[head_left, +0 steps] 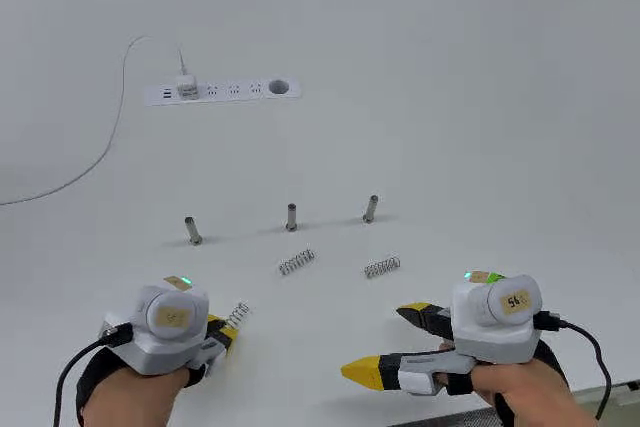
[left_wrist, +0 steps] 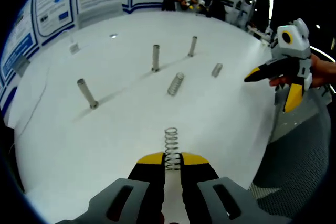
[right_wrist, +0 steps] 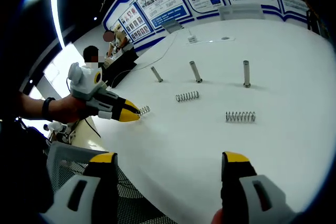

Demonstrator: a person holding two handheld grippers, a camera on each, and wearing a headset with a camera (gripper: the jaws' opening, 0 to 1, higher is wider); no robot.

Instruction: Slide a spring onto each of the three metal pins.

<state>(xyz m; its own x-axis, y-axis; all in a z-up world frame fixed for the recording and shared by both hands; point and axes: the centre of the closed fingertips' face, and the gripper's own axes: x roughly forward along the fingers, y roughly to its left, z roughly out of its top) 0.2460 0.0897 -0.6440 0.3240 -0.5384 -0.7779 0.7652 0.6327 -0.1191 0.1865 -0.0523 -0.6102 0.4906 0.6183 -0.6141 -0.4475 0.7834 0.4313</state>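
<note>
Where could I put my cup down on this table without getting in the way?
Bare tabletop lies between the power strip and the three pins, and right of the pins. Crowded: from the pins past two loose springs to the left claw and right claw.

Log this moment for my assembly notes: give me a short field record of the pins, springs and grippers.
pins: left pin, middle pin and right pin stand on the white table, all bare
loose springs: left loose spring lies before the middle pin; right loose spring lies before the right pin
left gripper: shut on the held spring
right gripper: open, empty
springs fitted: none
</note>
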